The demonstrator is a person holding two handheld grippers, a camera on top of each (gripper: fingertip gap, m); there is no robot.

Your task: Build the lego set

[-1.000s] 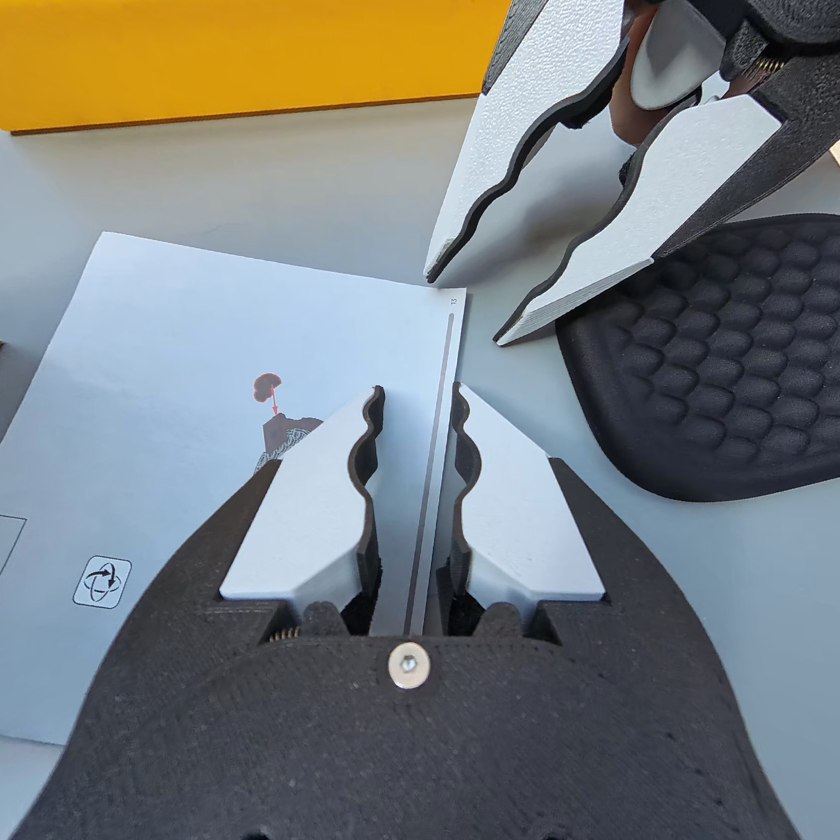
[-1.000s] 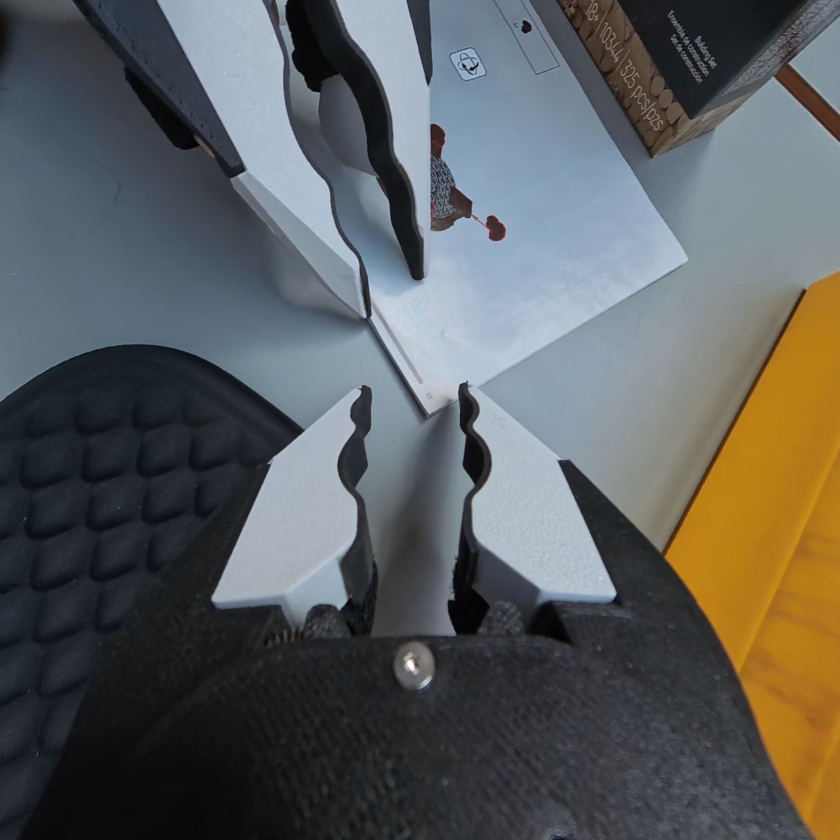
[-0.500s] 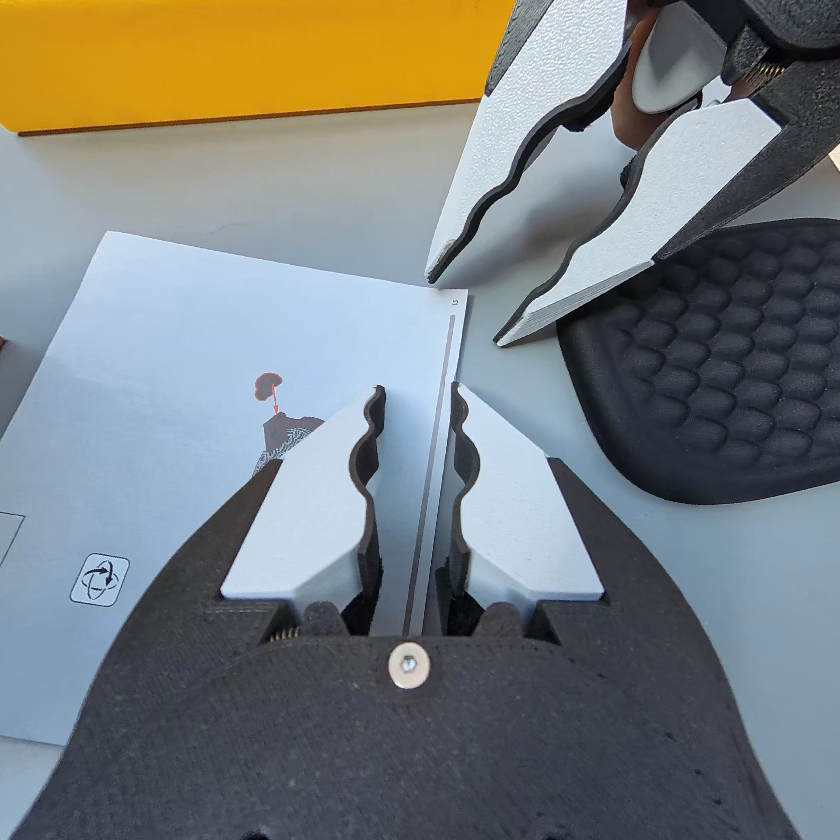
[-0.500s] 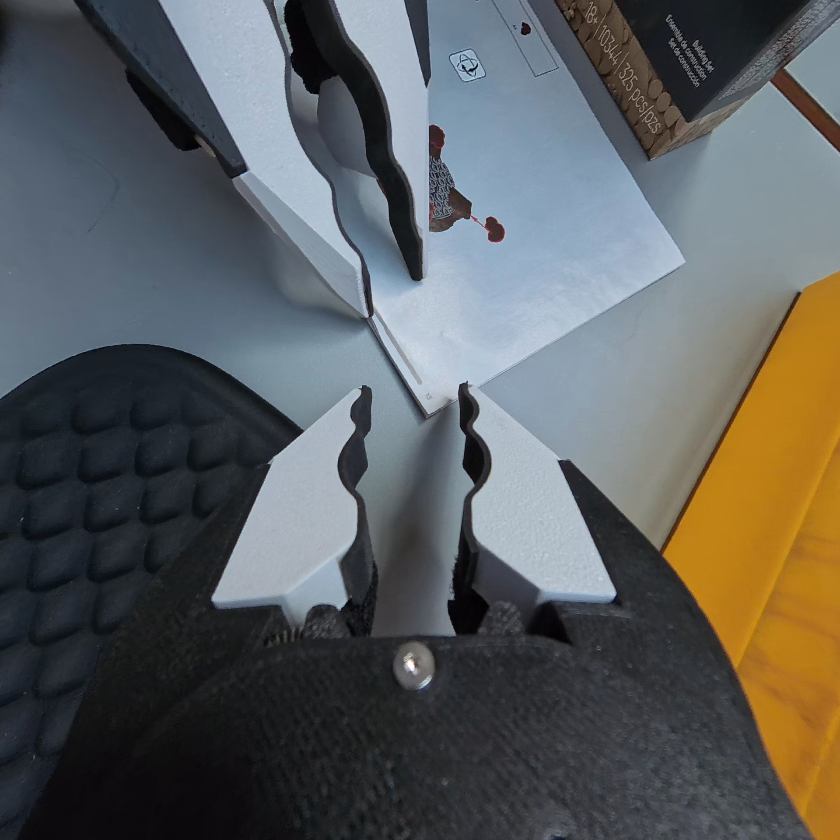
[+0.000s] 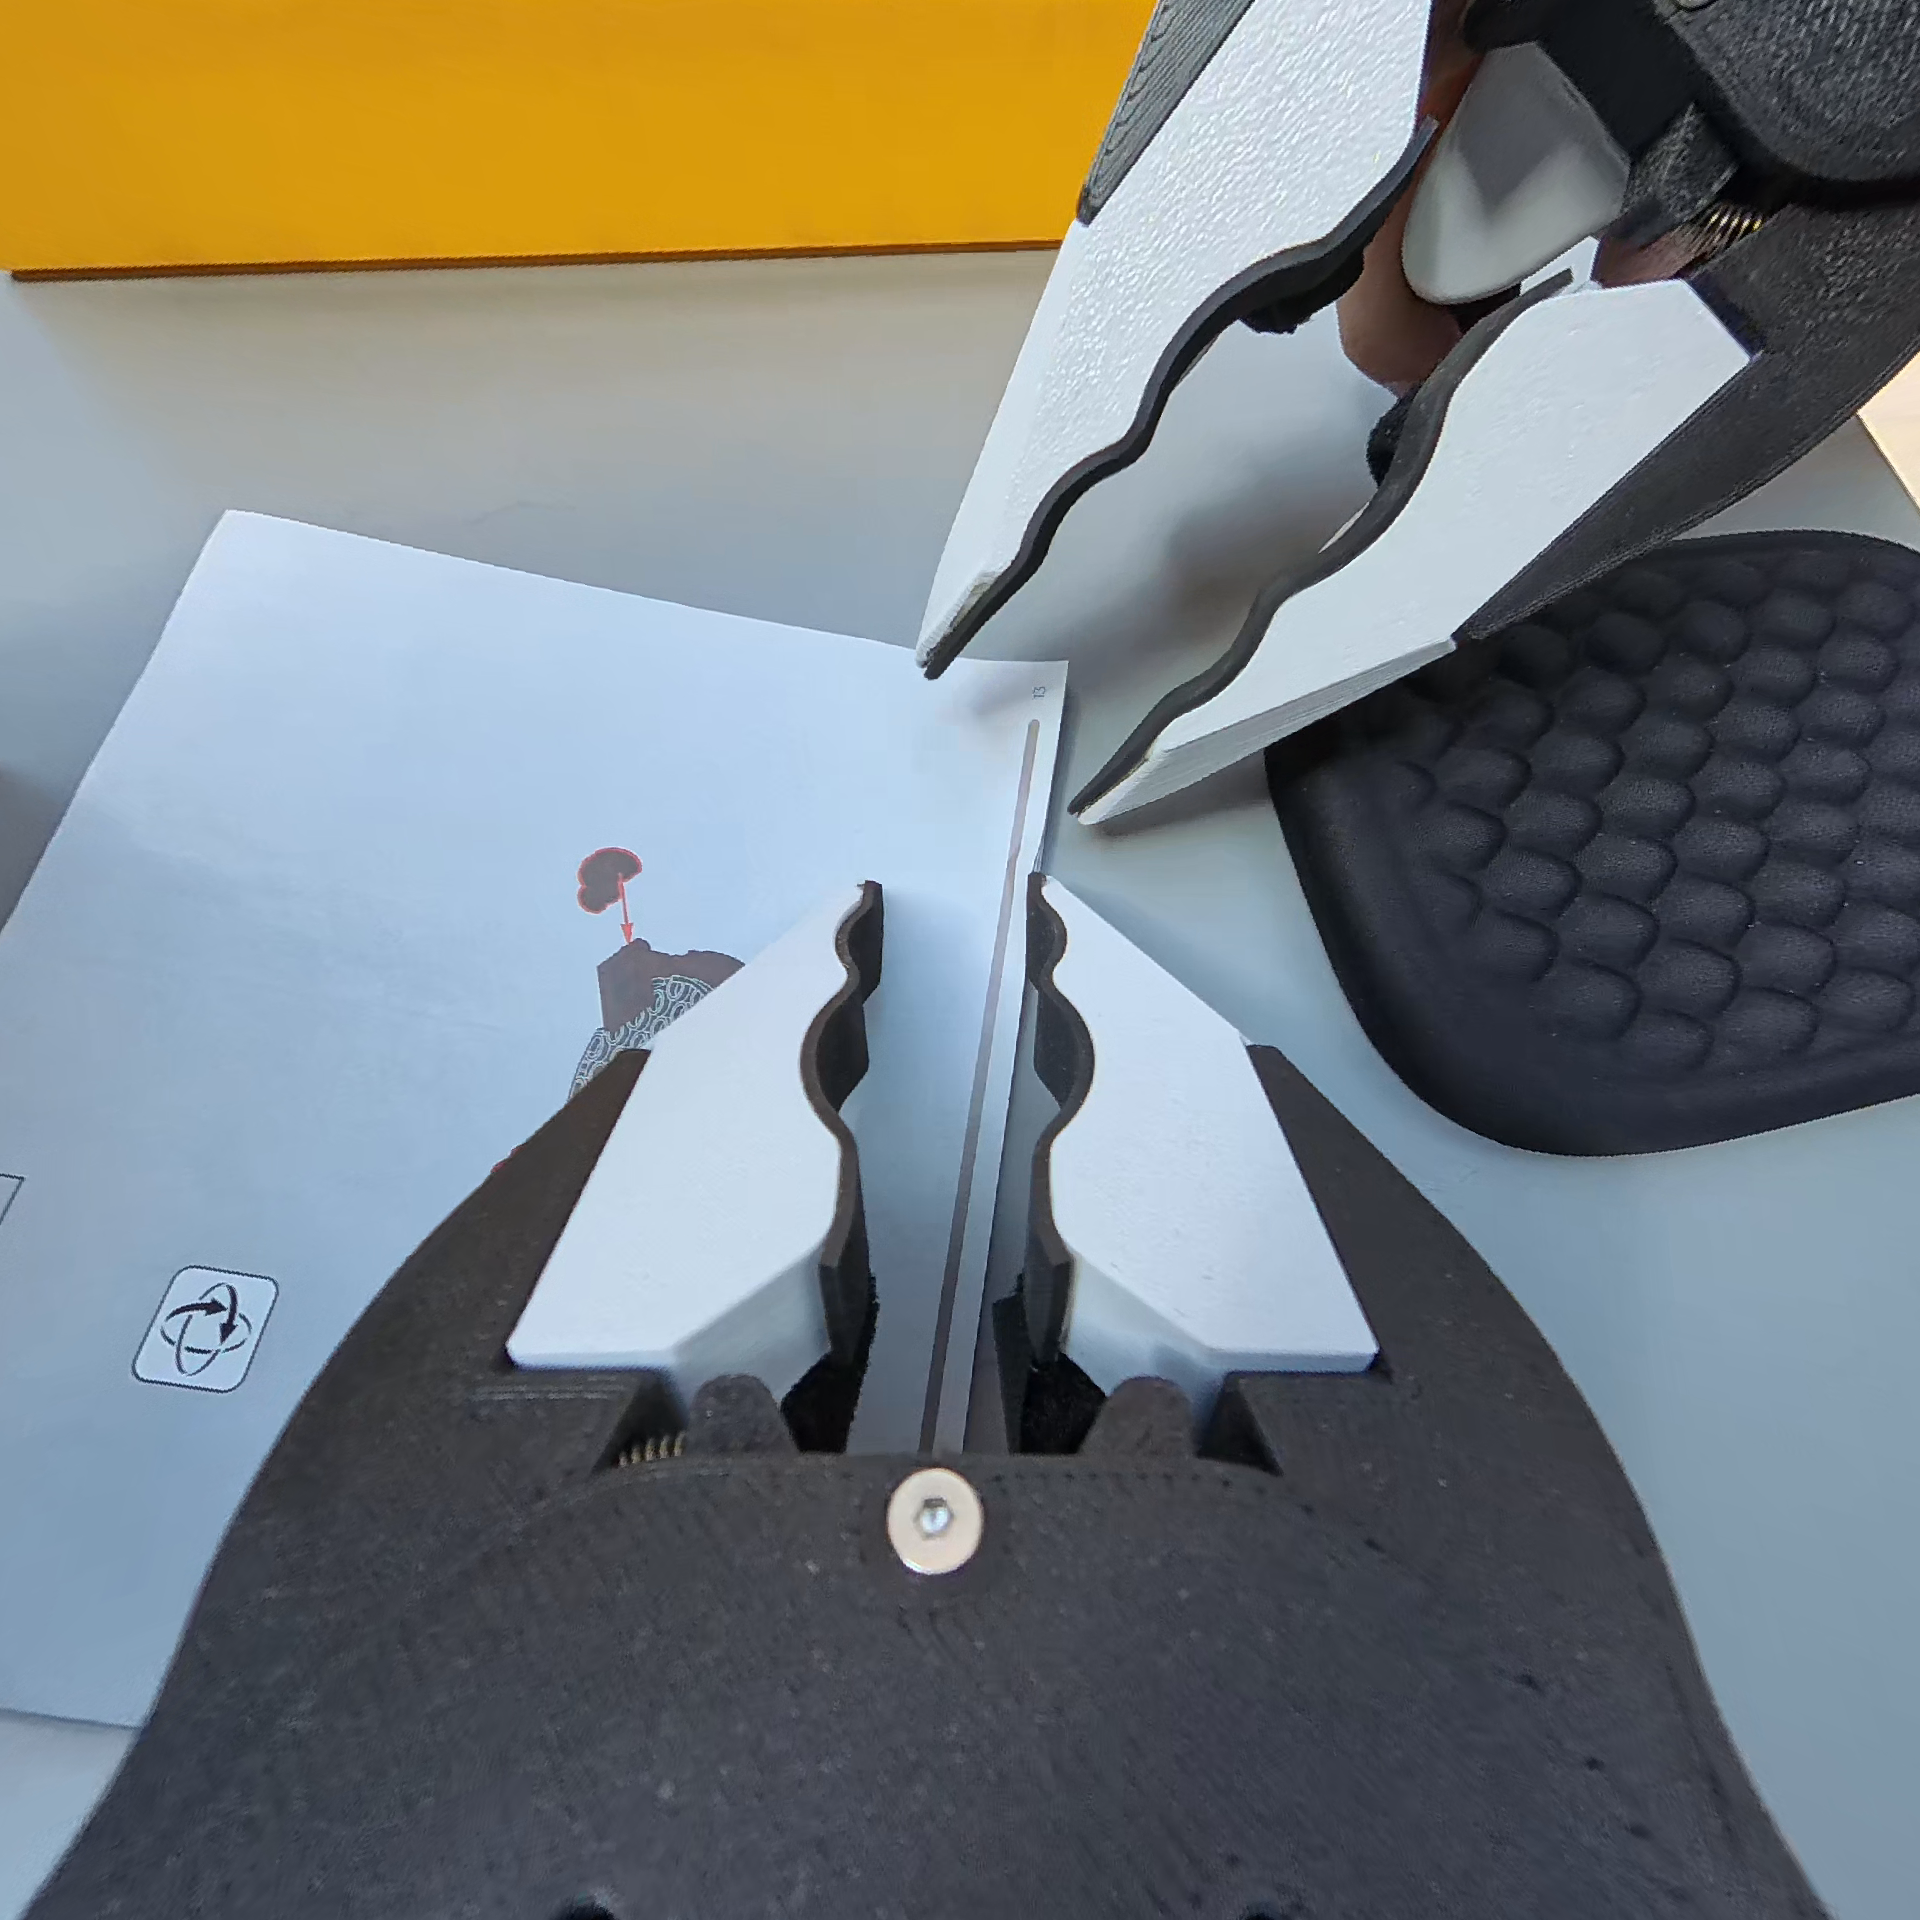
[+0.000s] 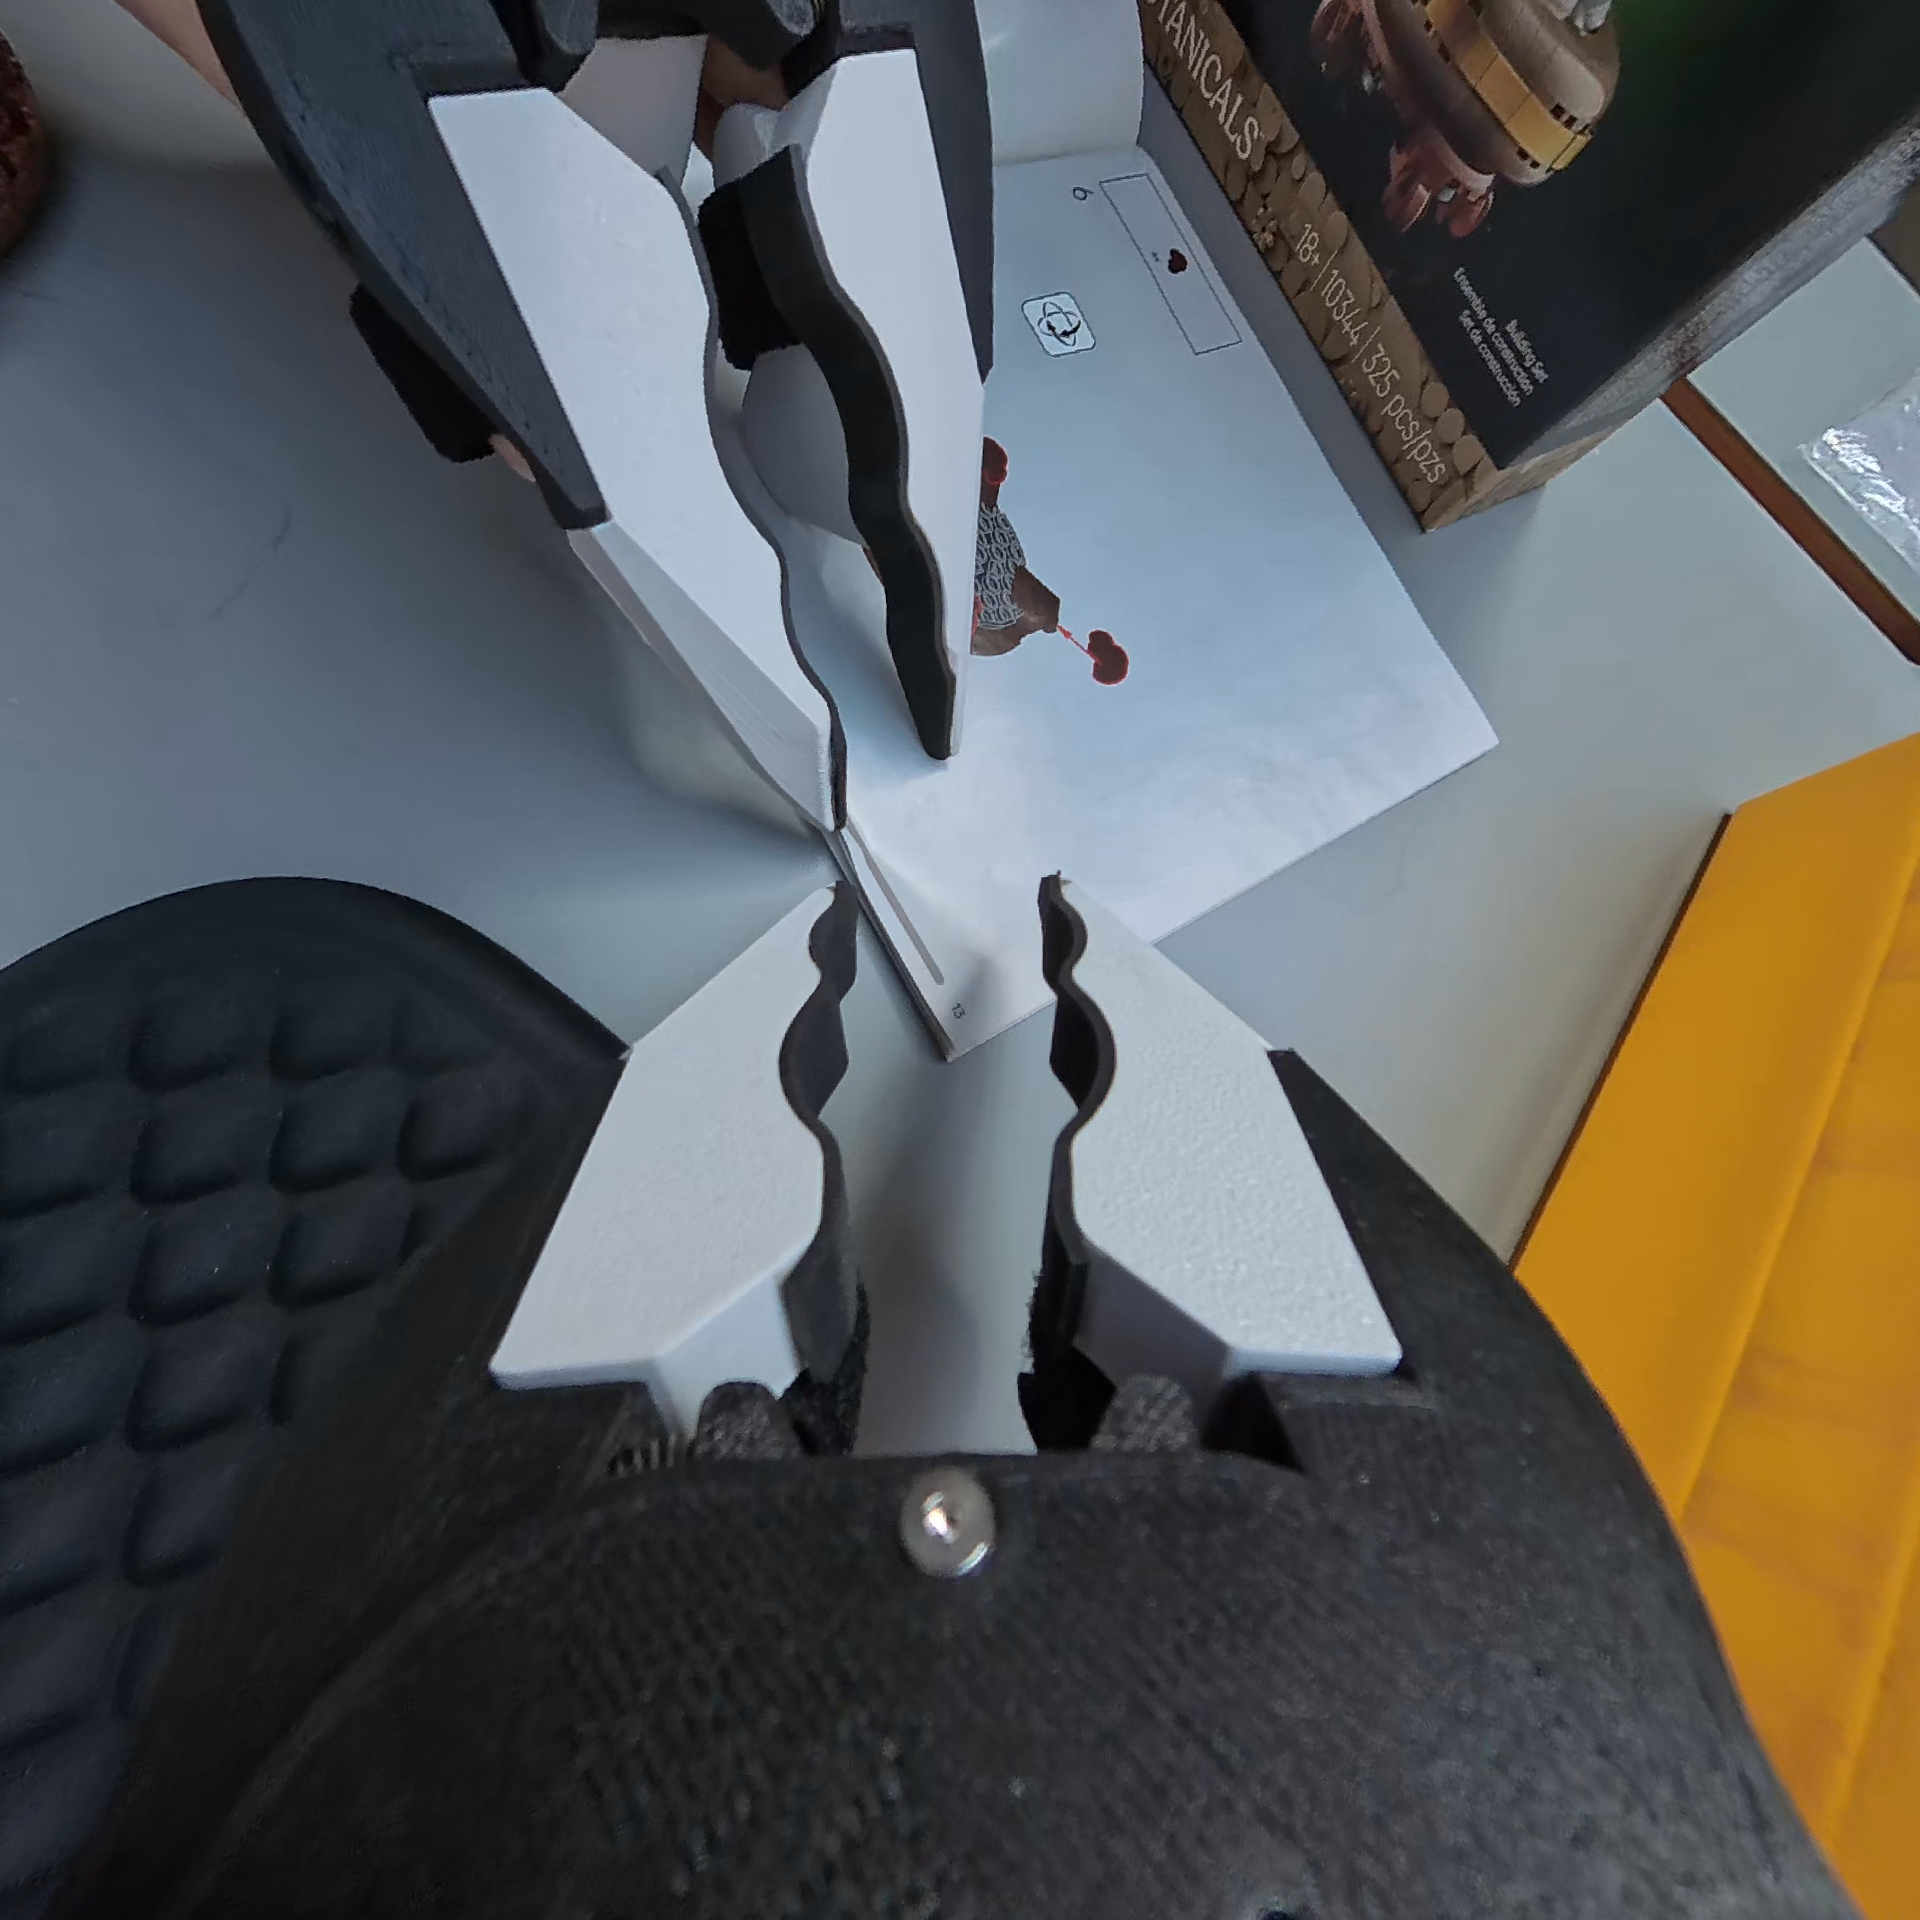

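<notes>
The left claw (image 5: 954, 899) covers the lower part of the drawing on the booklet (image 5: 416, 831). The black pad (image 5: 1621, 862) runs off the right edge. In the right wrist view the box (image 6: 1507, 239) and a clear bag (image 6: 1870, 478) are cut off.

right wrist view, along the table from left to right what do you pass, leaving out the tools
black bumpy pad → white instruction booklet → lego box → yellow board
</notes>
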